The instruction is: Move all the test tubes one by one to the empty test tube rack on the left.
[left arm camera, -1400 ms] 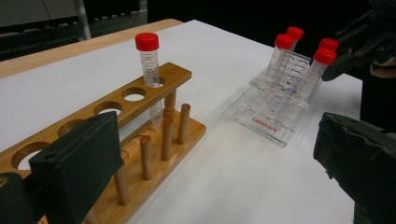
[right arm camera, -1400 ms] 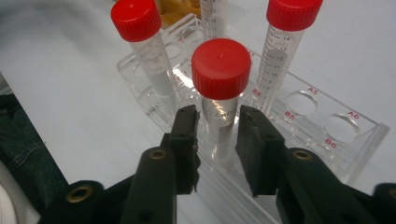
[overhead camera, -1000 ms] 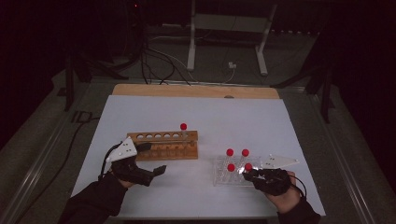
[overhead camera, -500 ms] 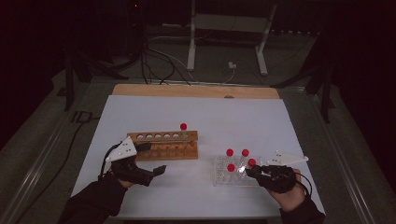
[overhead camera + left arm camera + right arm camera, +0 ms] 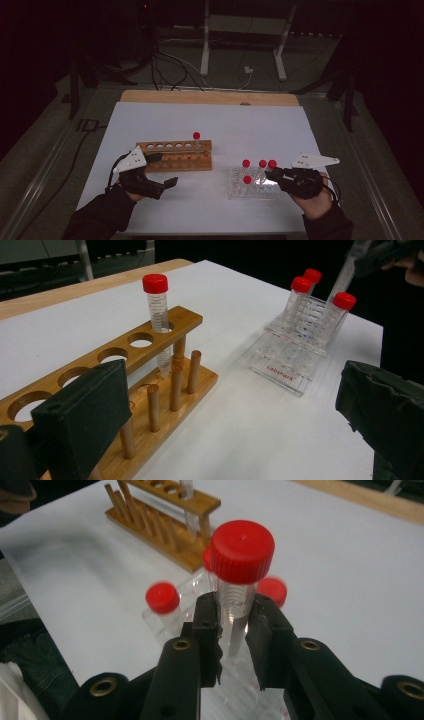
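Observation:
A clear plastic rack [image 5: 240, 192] [image 5: 292, 360] at the right front holds three red-capped tubes [image 5: 246, 163] [image 5: 301, 285]. My right gripper [image 5: 273, 173] [image 5: 234, 615] is shut on a fourth red-capped tube [image 5: 272, 163] [image 5: 241, 552] just below its cap, and holds it upright above that rack. A wooden rack [image 5: 175, 156] [image 5: 150, 357] stands at the left with one red-capped tube [image 5: 196, 136] [image 5: 156, 300] in its end hole. My left gripper [image 5: 164, 170] [image 5: 235, 415] rests open beside the wooden rack's near end, with nothing between its jaws.
The white table sheet [image 5: 225, 120] has bare room behind both racks and between them. A wooden strip [image 5: 210, 97] runs along the far edge. Beyond it stand a metal stand's legs [image 5: 245, 45] and cables on the dark floor.
My right gripper has risen with the tube, whose red cap now sits higher, level with the back-row caps. The left gripper has stayed put.

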Demonstrator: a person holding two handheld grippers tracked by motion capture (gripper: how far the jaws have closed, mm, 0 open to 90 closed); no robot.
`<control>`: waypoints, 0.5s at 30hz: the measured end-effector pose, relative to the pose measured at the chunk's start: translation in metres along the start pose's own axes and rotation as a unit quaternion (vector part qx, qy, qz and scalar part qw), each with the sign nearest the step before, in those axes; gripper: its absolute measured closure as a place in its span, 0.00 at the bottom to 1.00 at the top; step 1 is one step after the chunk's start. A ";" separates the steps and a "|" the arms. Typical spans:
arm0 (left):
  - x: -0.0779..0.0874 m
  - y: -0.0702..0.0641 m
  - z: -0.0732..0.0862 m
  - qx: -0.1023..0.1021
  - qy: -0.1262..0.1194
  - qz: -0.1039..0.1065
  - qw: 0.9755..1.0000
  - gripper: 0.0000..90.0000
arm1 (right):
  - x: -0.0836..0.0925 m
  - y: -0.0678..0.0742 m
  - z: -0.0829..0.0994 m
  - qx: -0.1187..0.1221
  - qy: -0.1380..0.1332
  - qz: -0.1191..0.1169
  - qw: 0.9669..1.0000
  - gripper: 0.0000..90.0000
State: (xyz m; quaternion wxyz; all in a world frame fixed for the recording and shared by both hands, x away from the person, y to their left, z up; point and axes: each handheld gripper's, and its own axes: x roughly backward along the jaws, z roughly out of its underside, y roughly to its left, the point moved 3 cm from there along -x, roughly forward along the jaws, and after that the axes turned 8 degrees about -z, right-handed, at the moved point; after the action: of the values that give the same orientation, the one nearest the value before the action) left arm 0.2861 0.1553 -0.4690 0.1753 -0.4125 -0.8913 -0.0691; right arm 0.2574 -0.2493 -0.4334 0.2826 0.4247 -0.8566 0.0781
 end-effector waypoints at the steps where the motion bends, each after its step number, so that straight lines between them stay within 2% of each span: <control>1: 0.000 0.000 0.000 0.000 0.001 0.001 1.000 0.02 | 0.000 0.000 -0.003 0.003 -0.002 -0.001 1.000 0.84; 8: 0.000 -0.001 -0.001 0.000 0.001 0.004 1.000 0.02 | -0.005 0.004 -0.020 0.018 -0.010 -0.010 1.000 0.84; 15: 0.000 -0.002 -0.002 -0.001 0.003 0.008 1.000 0.02 | -0.018 0.013 -0.033 0.036 -0.008 -0.025 0.999 0.84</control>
State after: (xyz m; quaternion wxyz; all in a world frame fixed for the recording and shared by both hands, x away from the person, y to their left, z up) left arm 0.2852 0.1535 -0.4673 0.1776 -0.4196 -0.8874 -0.0700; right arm 0.2704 -0.2164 -0.4145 0.2622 0.4568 -0.8443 0.0986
